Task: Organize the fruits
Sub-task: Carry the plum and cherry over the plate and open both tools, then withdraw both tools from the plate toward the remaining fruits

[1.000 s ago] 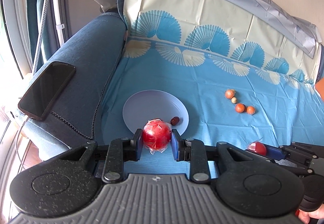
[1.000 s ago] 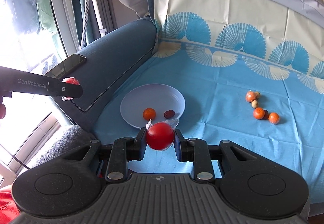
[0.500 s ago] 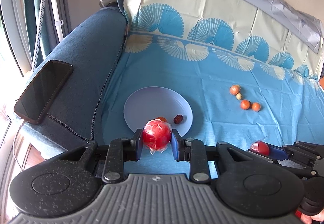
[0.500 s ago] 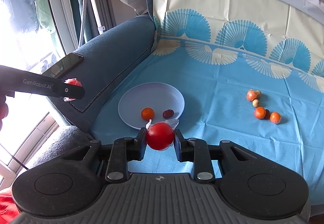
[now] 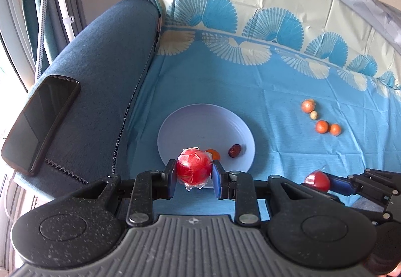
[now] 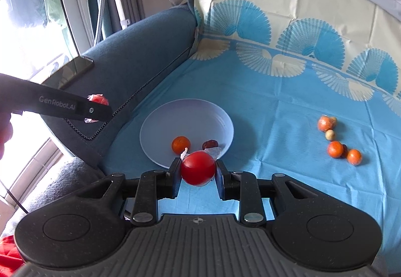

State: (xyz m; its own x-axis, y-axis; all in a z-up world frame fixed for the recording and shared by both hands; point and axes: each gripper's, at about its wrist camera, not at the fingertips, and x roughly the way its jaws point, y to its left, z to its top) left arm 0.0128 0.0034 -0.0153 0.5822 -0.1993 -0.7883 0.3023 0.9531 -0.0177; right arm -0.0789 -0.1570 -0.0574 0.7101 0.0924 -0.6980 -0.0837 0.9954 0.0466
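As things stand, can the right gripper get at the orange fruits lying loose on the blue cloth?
Probably not yet: the right gripper is shut on a wrapped red fruit. The path across the blue cloth to the orange fruits looks clear.

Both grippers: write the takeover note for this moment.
Left gripper: shut on a wrapped red fruit, at the plate's near rim.
Right gripper: shut on a second red fruit, also at the near rim.
Done: an orange fruit and a dark red one lie in the plate.
Left: release both red fruits into the plate, then fetch the loose cluster on the blue cloth.
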